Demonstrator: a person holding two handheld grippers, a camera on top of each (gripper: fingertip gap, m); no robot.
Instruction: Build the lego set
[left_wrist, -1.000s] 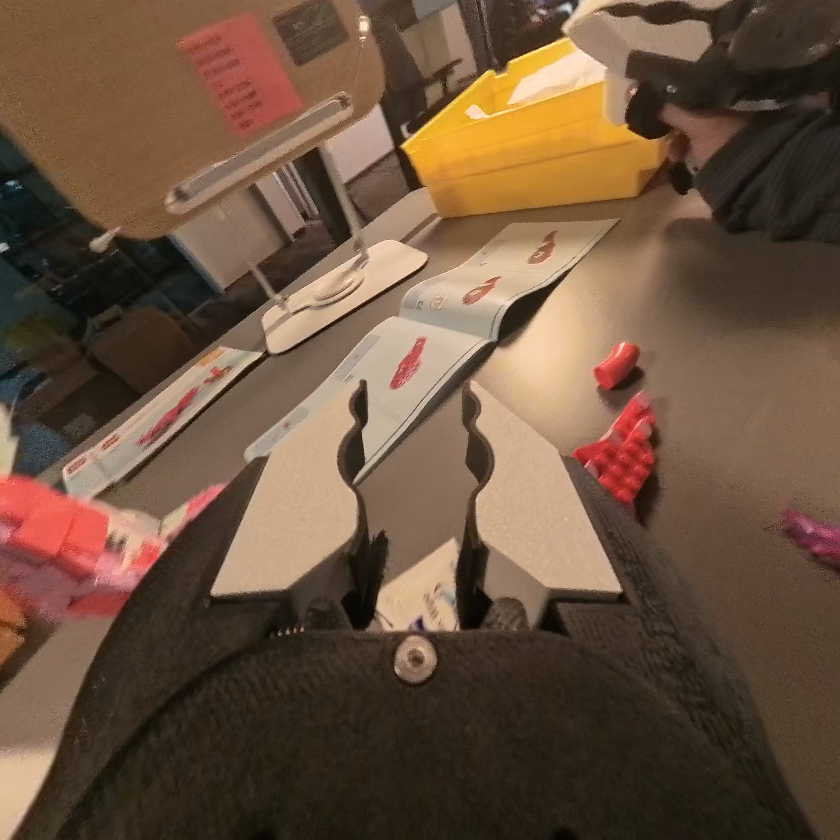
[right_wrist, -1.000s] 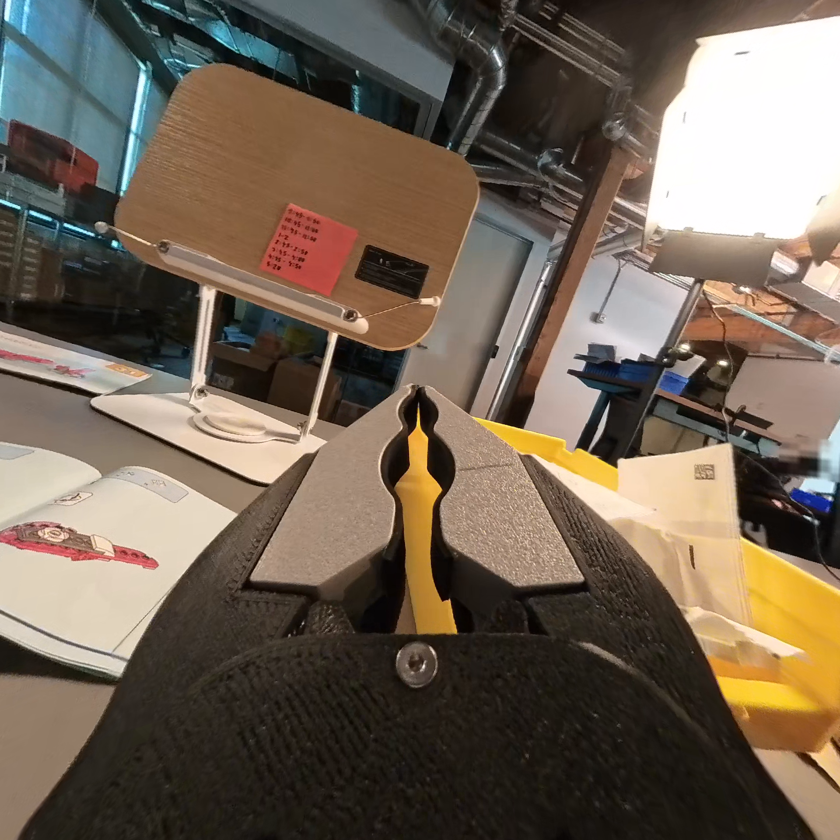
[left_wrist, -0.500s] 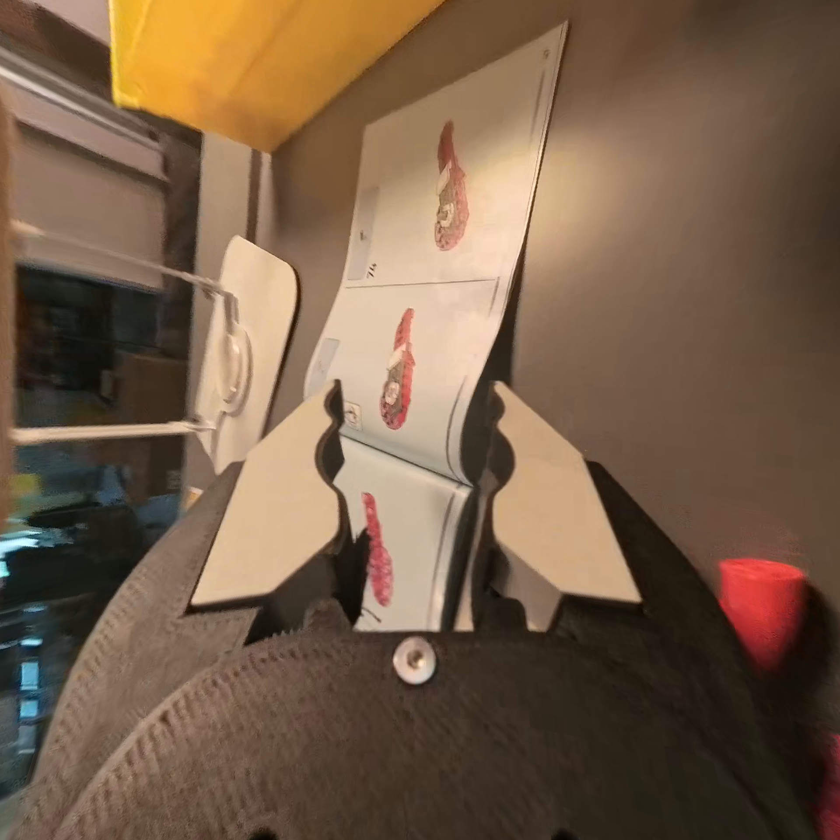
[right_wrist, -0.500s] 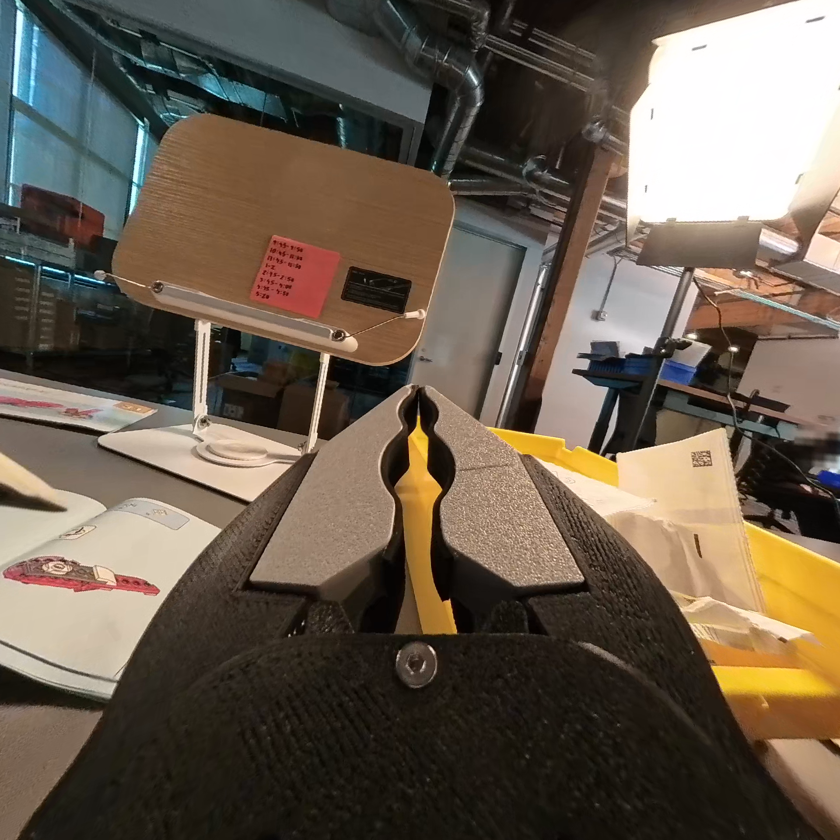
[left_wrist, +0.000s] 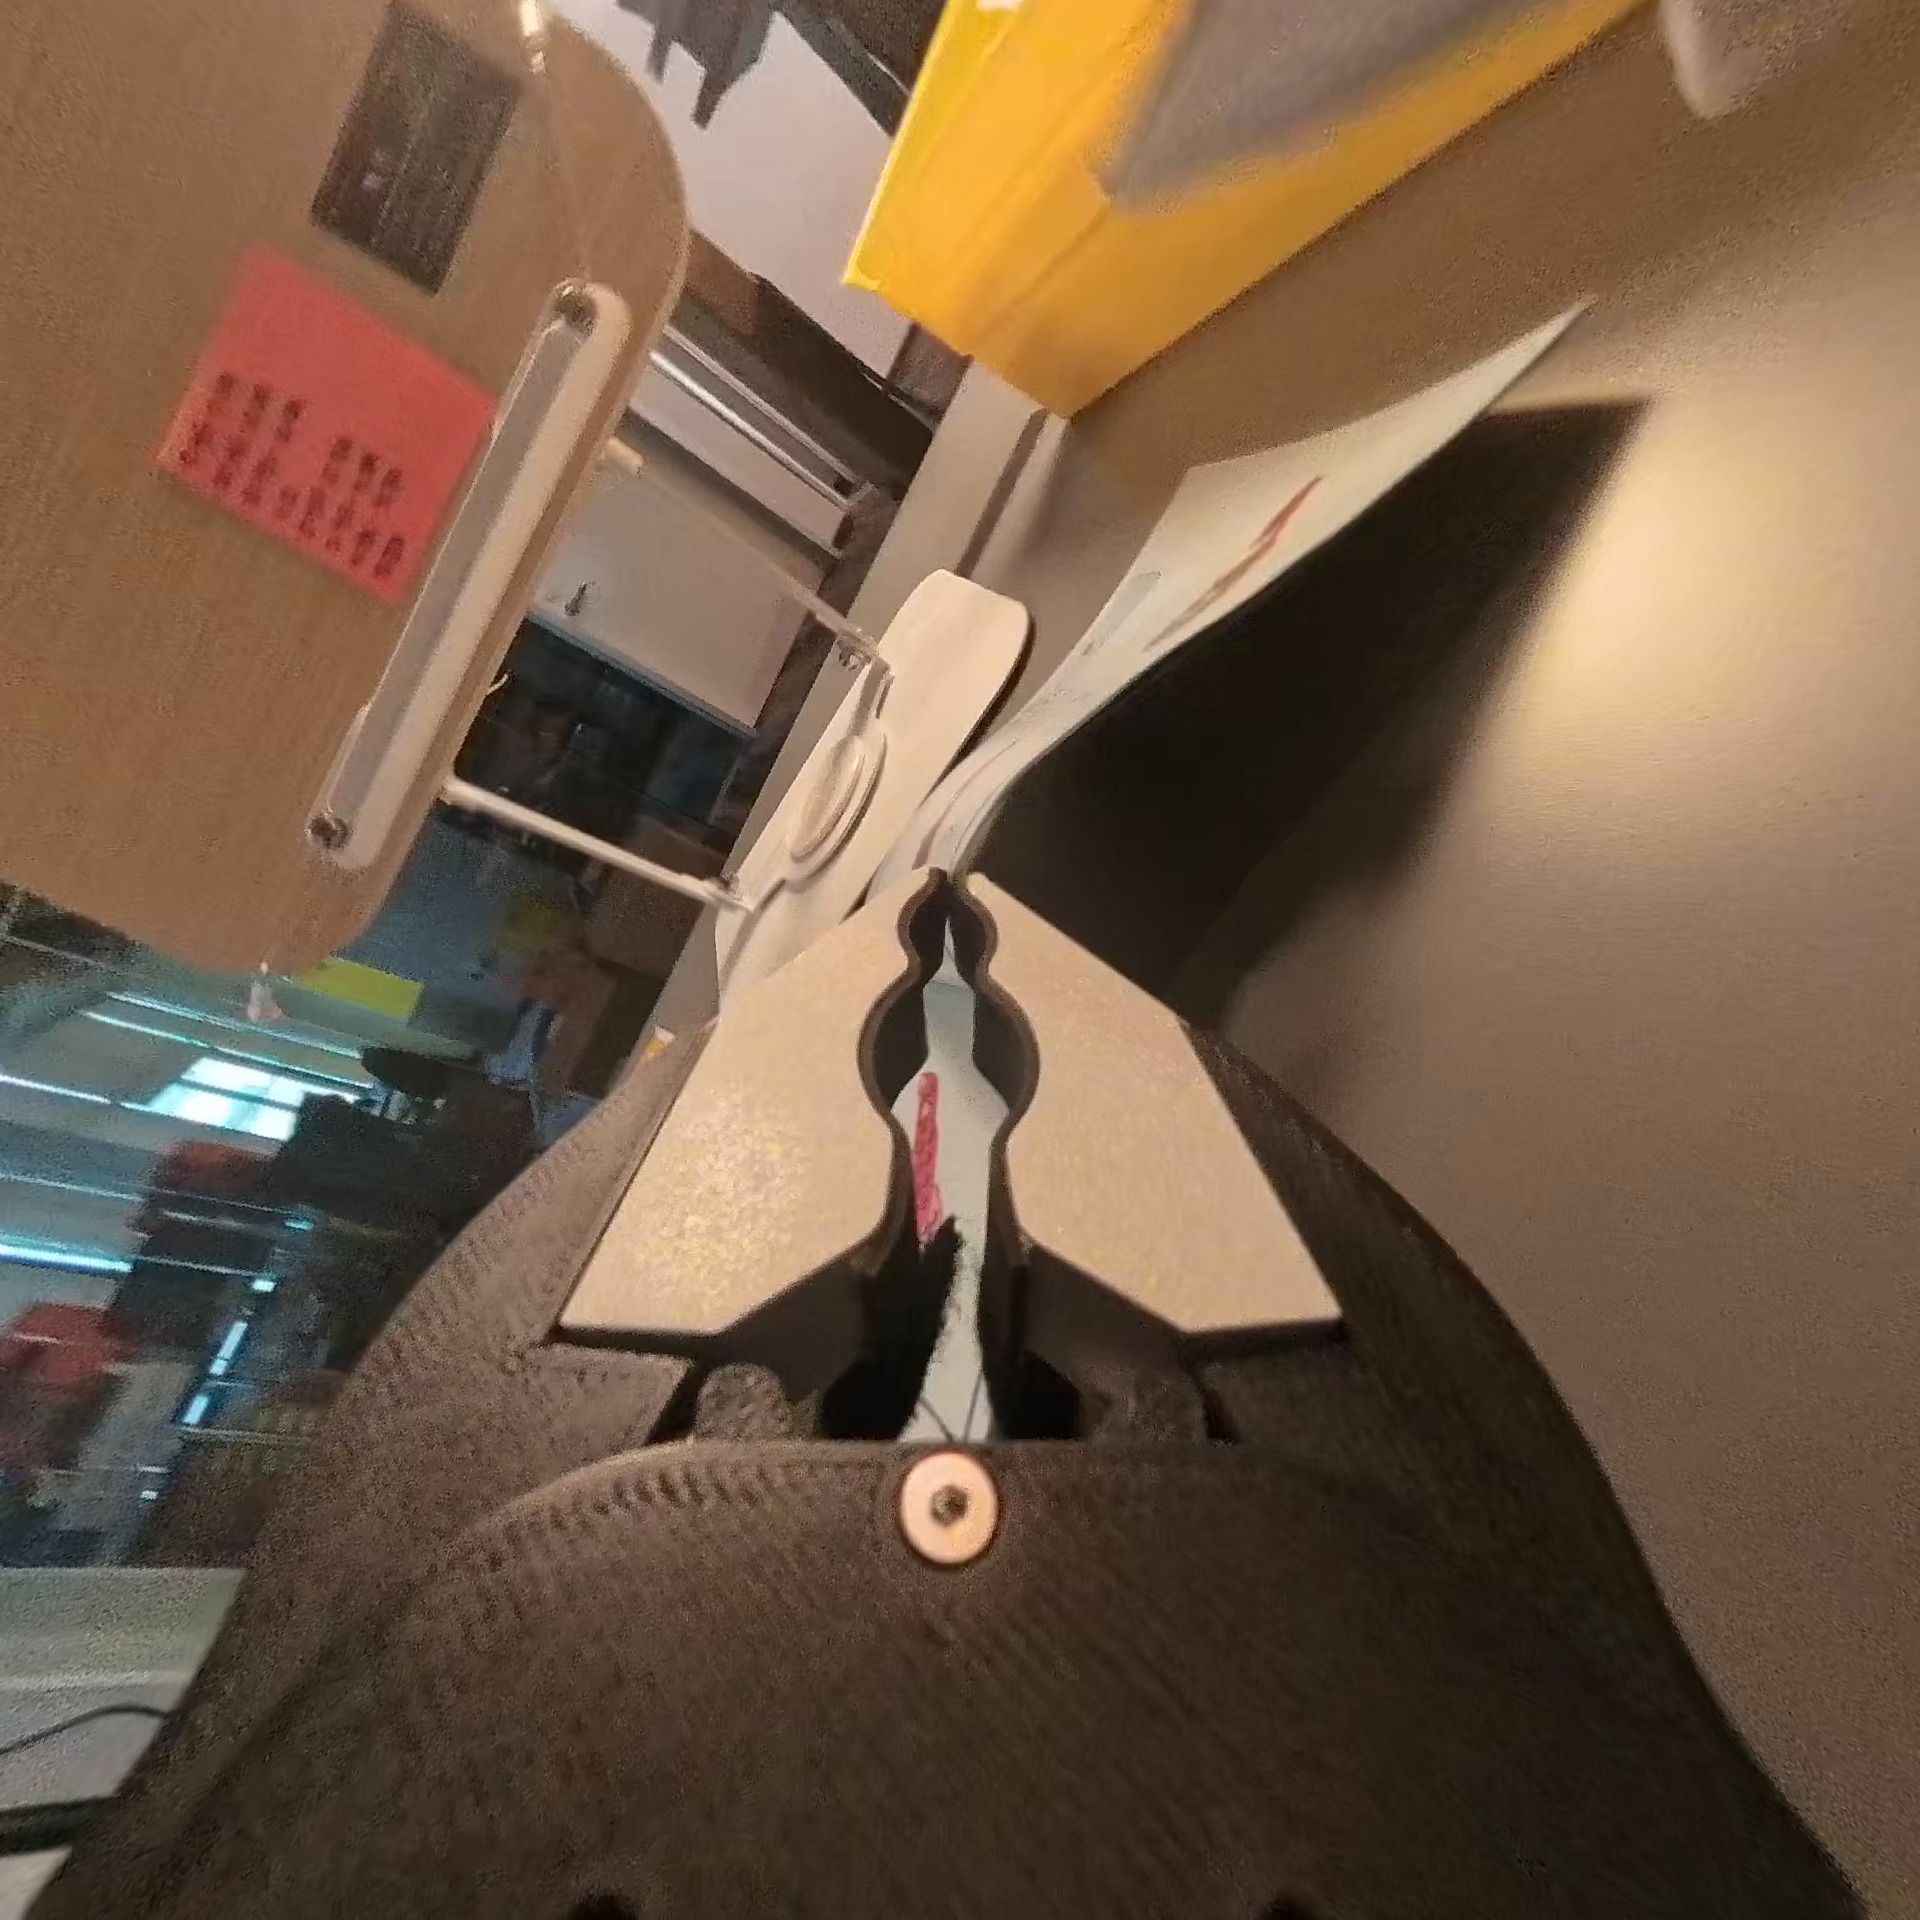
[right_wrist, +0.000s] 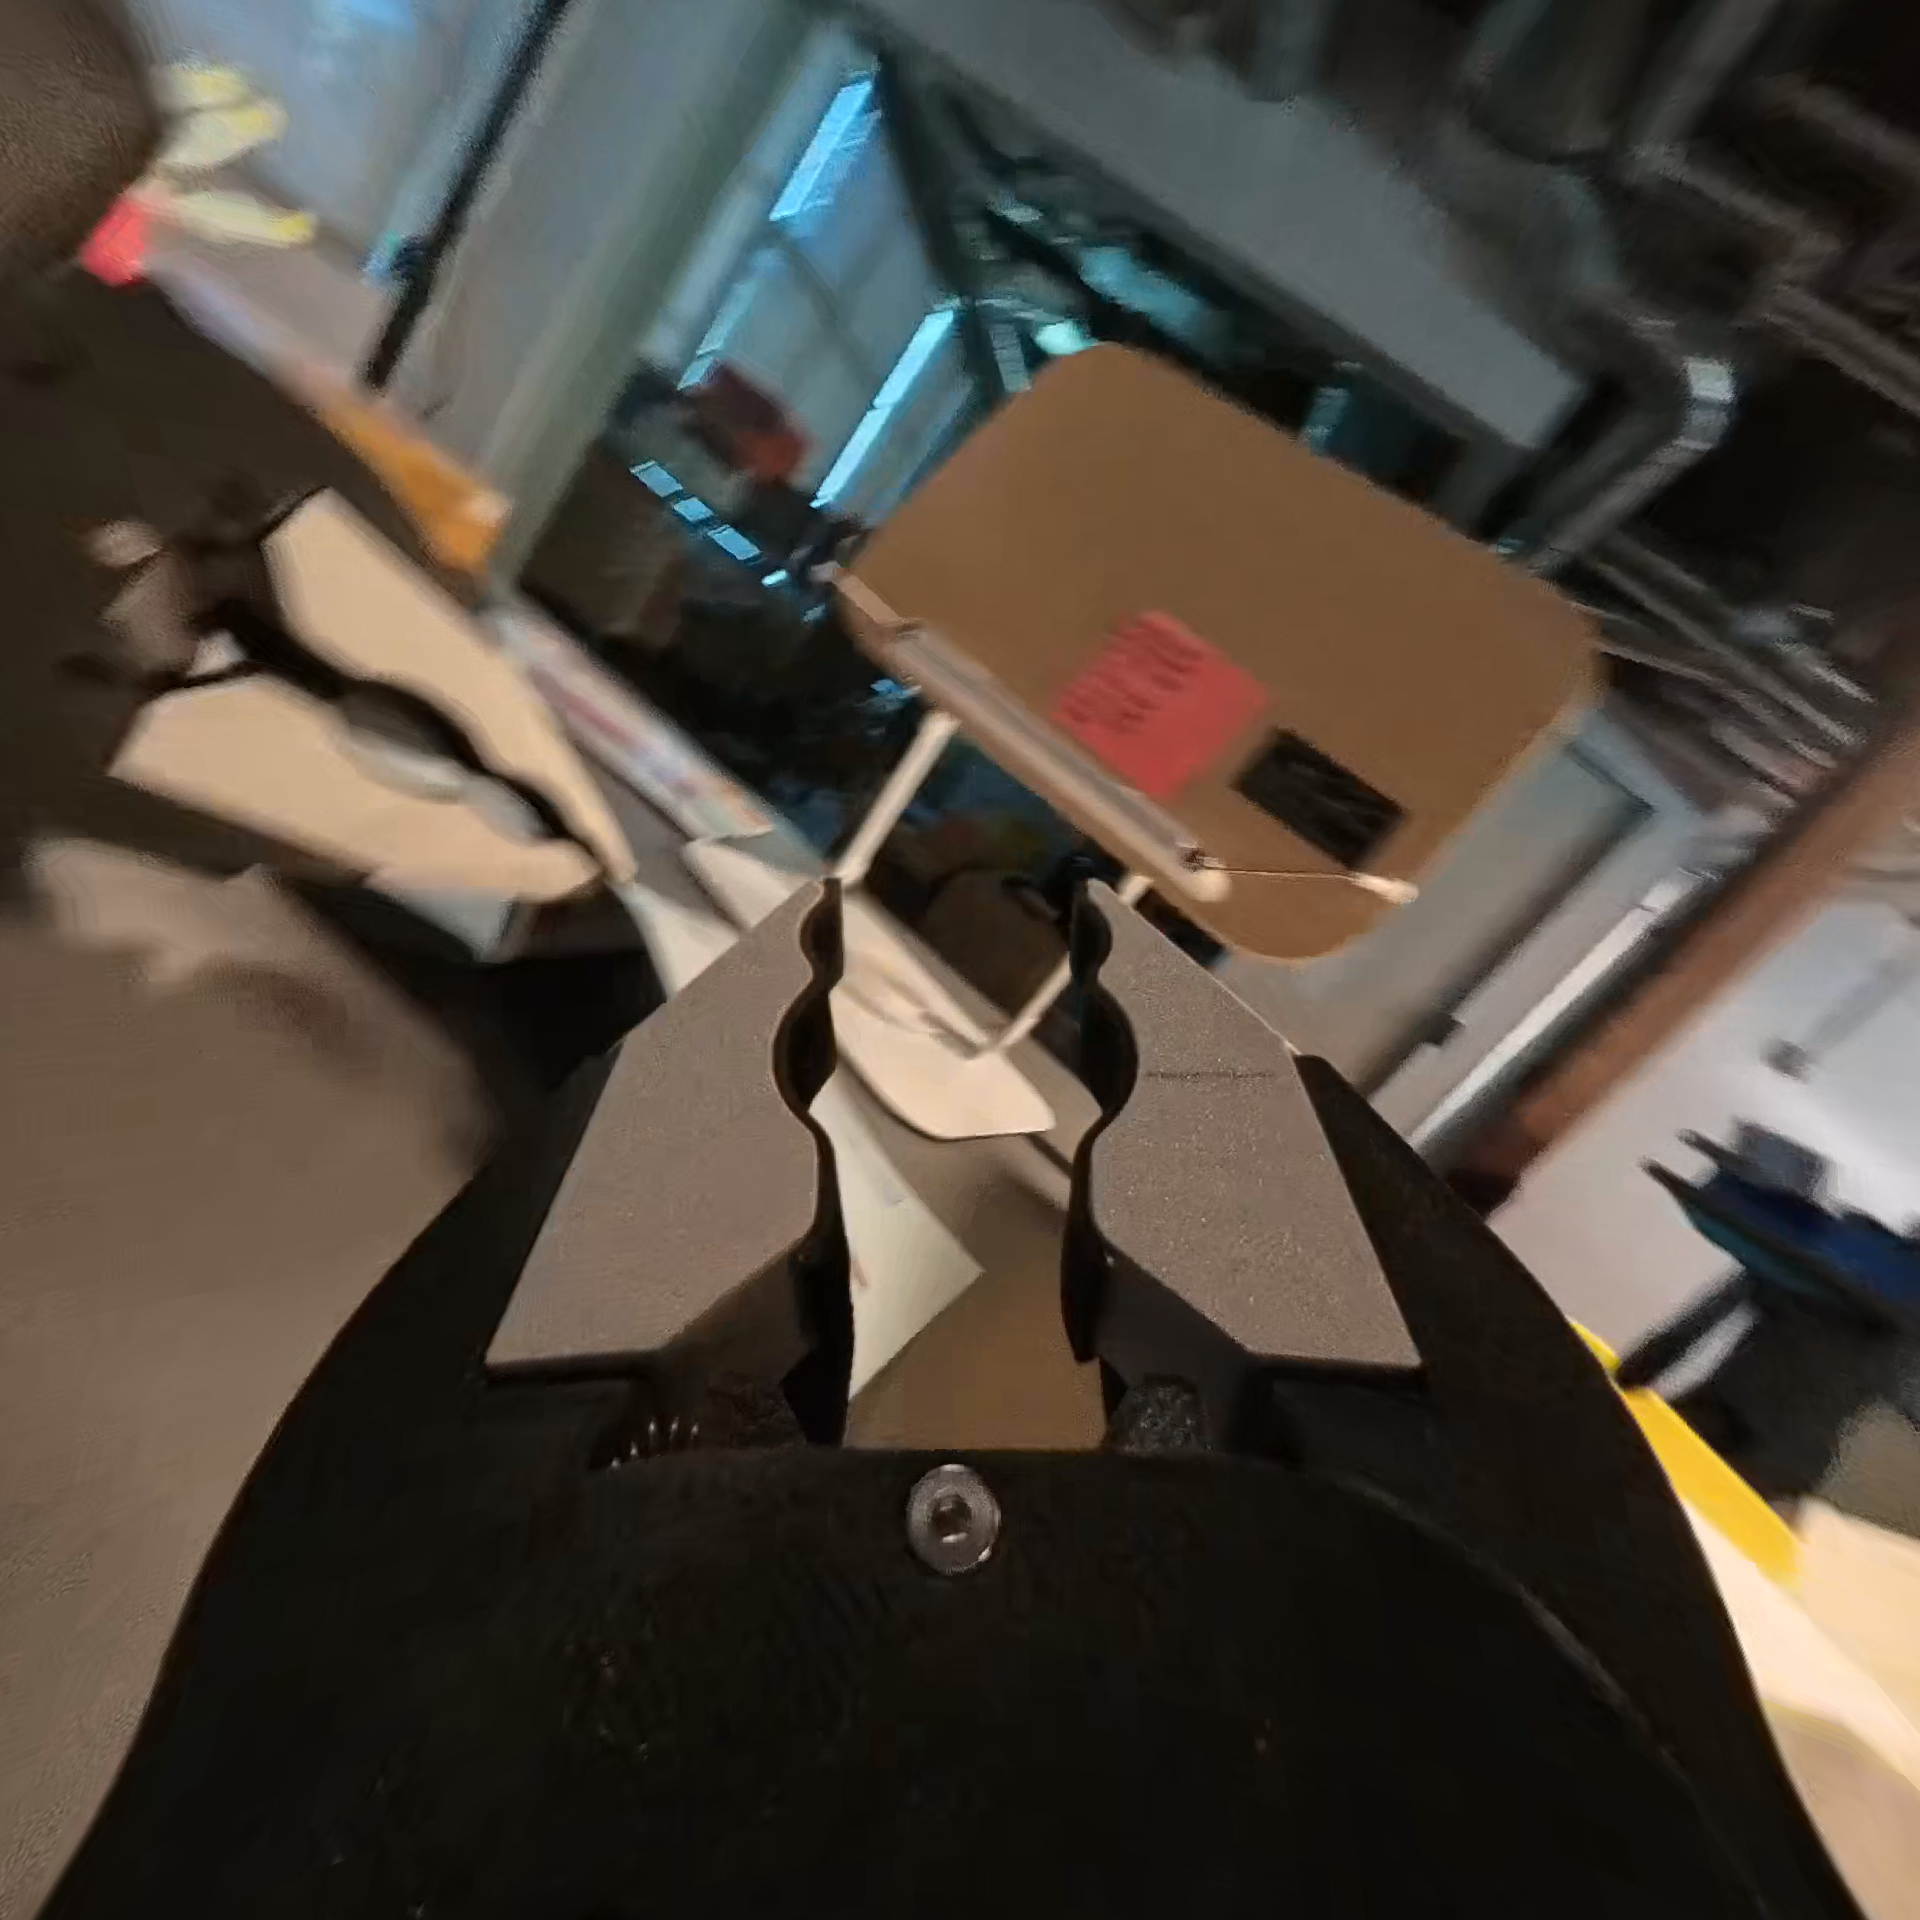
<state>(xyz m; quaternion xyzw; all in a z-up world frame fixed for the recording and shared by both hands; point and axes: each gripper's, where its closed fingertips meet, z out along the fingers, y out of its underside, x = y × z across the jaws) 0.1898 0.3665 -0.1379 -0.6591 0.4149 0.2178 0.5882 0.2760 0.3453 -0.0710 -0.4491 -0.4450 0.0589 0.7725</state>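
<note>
Between the pale grey fingertips at the centre of the left wrist view, the left gripper (left_wrist: 943, 902) is pinching the edge of a white paper instruction booklet with red printed drawings (left_wrist: 1195, 613); its jaws, which were standing apart half a second ago with the booklet lying flat between them, are now closed with the pads pressing on the pages. From there the booklet is lifting off the dark grey tabletop (left_wrist: 1662, 935) toward the upper right of the frame, casting a deep shadow beneath it. At the upper left, a tan wooden book stand on a white base (left_wrist: 260, 468) is carrying a red sticky note (left_wrist: 322, 426) and a black label. Along the top edge, a yellow plastic bin (left_wrist: 1039, 208) is sitting on the table; its contents are not showing from this angle.

At the centre of the right wrist view, the right gripper (right_wrist: 956, 904) is standing open and holding nothing, whereas a second ago its jaws were closed. The picture is smearing with motion. The left gripper is showing blurred at the left edge, the book stand at the upper right, and a yellow corner of the bin at the lower right.
</note>
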